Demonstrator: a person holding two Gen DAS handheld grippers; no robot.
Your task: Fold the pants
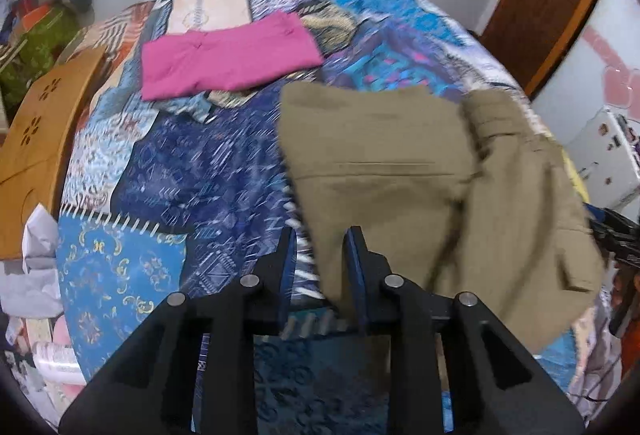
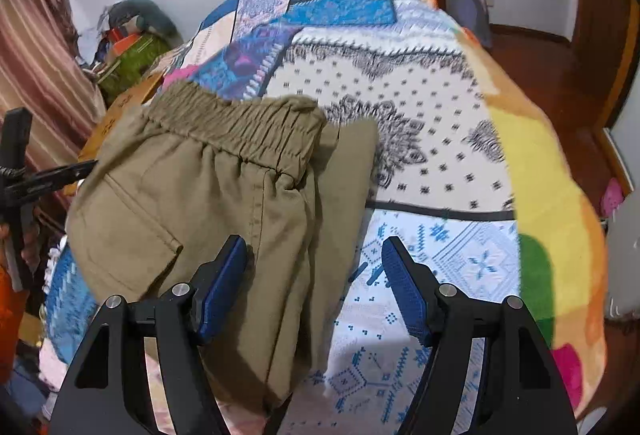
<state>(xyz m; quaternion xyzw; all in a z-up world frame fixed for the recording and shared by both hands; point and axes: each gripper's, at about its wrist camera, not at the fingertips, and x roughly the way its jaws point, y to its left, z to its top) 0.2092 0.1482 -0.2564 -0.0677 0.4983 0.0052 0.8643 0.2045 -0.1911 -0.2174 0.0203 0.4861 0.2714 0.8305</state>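
Khaki pants (image 1: 400,171) lie folded on the patchwork bedspread (image 1: 180,171), at the right of the left wrist view. In the right wrist view the pants (image 2: 192,203) show their elastic waistband (image 2: 240,127) at the far end. My left gripper (image 1: 322,239) hovers at the pants' near left edge, jaws apart with a narrow gap, and the cloth edge lies in that gap; whether it is pinched is unclear. My right gripper (image 2: 314,255) is wide open above the pants' near right edge, holding nothing.
A folded magenta garment (image 1: 228,59) lies farther back on the bed. A wooden headboard (image 1: 36,139) runs along the left. Cluttered bags (image 2: 132,47) sit by the wall. A yellow and orange blanket (image 2: 552,195) covers the bed's right side. A wooden door (image 1: 548,3) stands at the right.
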